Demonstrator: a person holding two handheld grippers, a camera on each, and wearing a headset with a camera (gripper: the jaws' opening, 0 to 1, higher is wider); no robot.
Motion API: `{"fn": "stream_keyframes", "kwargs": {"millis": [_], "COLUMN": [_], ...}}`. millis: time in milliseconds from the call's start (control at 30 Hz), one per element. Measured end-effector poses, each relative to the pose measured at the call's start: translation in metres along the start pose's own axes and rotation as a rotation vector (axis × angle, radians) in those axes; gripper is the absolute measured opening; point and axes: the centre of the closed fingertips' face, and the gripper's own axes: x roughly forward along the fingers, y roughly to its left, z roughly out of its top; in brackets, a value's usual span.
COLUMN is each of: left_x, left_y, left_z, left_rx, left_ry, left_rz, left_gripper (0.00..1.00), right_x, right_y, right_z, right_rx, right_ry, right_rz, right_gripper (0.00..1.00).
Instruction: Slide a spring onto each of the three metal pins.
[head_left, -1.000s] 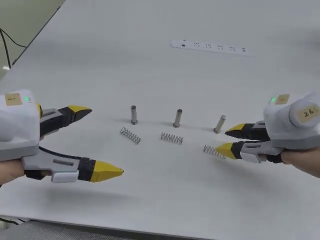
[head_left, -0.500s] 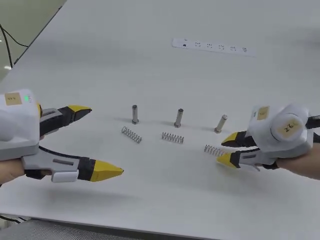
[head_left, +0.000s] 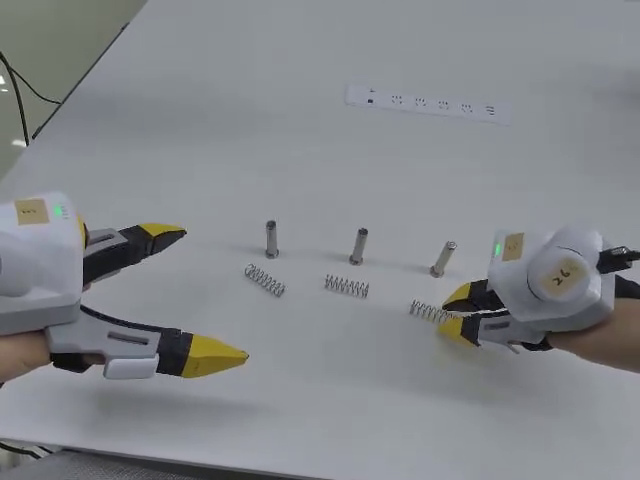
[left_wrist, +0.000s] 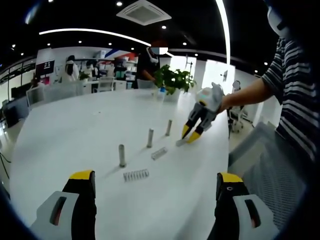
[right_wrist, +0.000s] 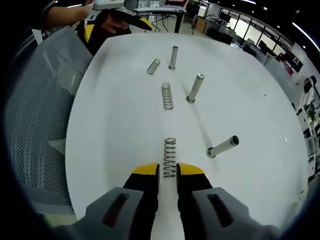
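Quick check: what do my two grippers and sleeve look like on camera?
The left gripper and right gripper match: white housings with green lights and tan stickers, black-and-grey jaws ending in yellow tips. The sleeve is striped dark and light.

Left hand-held gripper (head_left: 211, 293): jaws spread wide, yellow tips far apart; held low at the left, pointing right.
Right hand-held gripper (head_left: 448, 313): jaws drawn close, a narrow gap between the yellow tips; angled down and to the left.
Left hand (head_left: 15, 360): wrapped behind the white housing, mostly hidden.
Right forearm (head_left: 605, 345): bare, reaching in from the right edge.
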Motion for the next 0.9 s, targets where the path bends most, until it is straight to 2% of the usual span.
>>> {"fn": "stream_keyframes", "kwargs": {"millis": [200, 333, 400, 500, 633, 900], "left_x": [0.001, 0.002, 0.002, 0.003, 0.007, 0.017], "left_y": [-0.002, -0.004, -0.004, -0.005, -0.008, -0.016], "left_z": [0.0, 0.0, 0.0, 0.002, 0.003, 0.004], "left_rx": [0.001, 0.005, 0.005, 0.008, 0.01, 0.045], "left_ry": [0.004, 0.01, 0.009, 0.006, 0.005, 0.03], "left_rz": [-0.005, -0.012, -0.015, -0.022, -0.035, -0.087], "left_gripper": [0.98, 0.98, 0.98, 0.98, 0.98, 0.95], "right_x": [0.003, 0.003, 0.0, -0.006, -0.011, -0.019], "right_y": [0.0, -0.002, -0.003, 0.0, 0.0, 0.007], "right_z": [-0.005, -0.004, 0.0, 0.01, 0.02, 0.035], "right_rx": [0.0, -0.012, -0.034, -0.02, -0.044, -0.076], "right_ry": [0.015, 0.004, -0.006, -0.034, -0.045, -0.073], "right_rz": [0.001, -0.007, -0.021, -0.009, -0.017, -0.008], "right_gripper": [0.08, 0.08, 0.08, 0.08, 0.08, 0.08]}}
